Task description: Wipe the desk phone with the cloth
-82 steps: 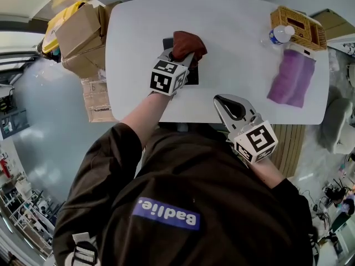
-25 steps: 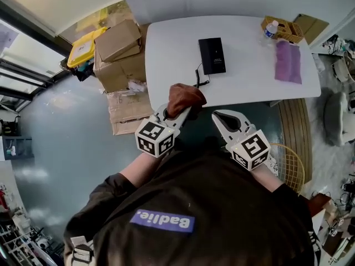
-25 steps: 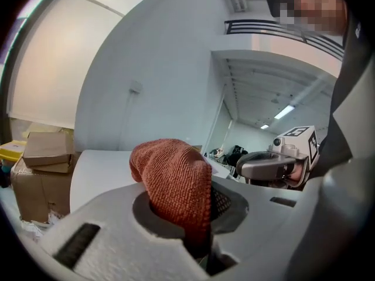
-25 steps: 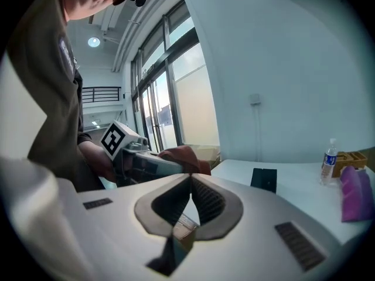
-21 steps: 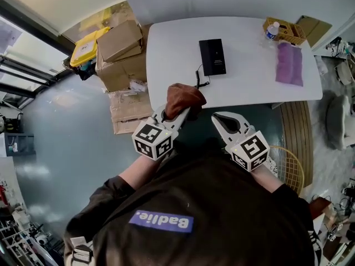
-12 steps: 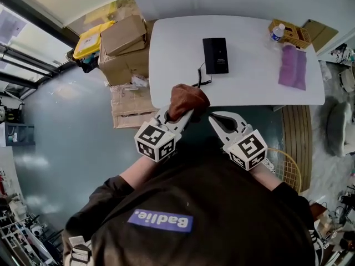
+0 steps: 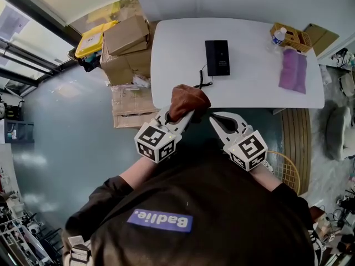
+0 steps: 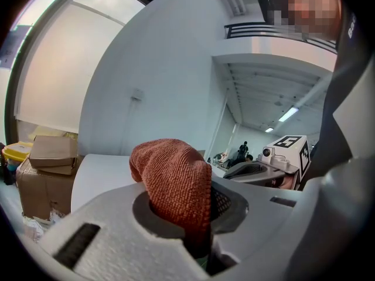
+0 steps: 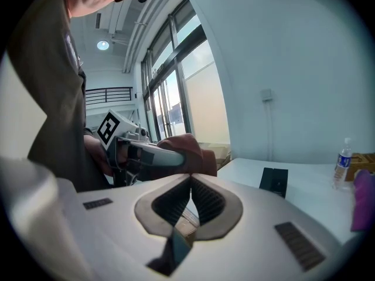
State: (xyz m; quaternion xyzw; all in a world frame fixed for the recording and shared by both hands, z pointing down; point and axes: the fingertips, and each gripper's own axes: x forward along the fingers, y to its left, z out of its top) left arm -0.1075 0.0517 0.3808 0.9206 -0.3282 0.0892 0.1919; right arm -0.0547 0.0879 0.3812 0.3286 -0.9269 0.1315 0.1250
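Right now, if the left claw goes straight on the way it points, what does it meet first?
Its cloth would likely touch the phone's cord at the table edge, then the desk phone; height is unclear.

cloth point(image 7: 187, 100): lower end is buried between the jaws of the left claw point(image 7: 183, 114).
phone cord point(image 7: 202, 81): near end vanishes behind the cloth.
desk phone point(image 7: 217, 57): keys too small to tell.
purple cloth point(image 9: 364, 206): cut off by the right gripper view's edge.
table point(image 7: 166, 65): near edge partly covered by the cloth.

One phone point(image 7: 217, 57), two cloths point(image 7: 187, 101) point(image 7: 293, 71), one bottle point(image 7: 277, 36), one basket point(image 7: 303, 40).
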